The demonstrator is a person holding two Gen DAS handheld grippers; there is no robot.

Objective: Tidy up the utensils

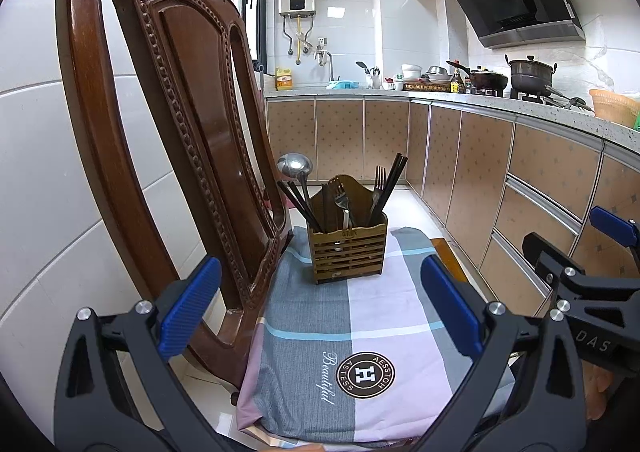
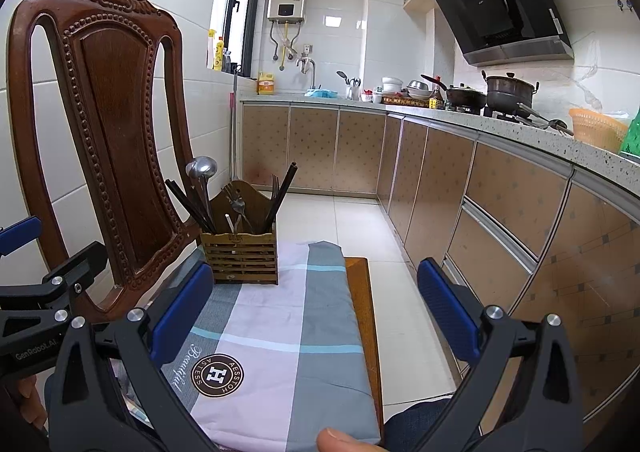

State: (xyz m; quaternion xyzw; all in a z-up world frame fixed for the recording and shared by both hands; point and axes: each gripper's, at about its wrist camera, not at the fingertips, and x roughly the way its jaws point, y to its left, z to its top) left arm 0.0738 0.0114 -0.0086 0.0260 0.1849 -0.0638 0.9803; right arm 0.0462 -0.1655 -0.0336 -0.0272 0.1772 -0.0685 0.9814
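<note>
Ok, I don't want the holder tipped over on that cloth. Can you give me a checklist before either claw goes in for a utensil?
1. Left claw open and empty: ok.
2. Right claw open and empty: ok.
3. Utensil holder upright on the checked cloth: ok.
4. Forks, chopsticks and ladle stand above the rim, reachable: ok.
5. Chair back close beside the holder, crowding the ladle side: not ok.
6. Holder steady on the soft cloth: cannot tell.

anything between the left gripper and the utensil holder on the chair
Nothing visible does. The left gripper is open, with only bare checked cloth between its fingers and the wooden utensil holder. The chair back stands off to the left.
</note>
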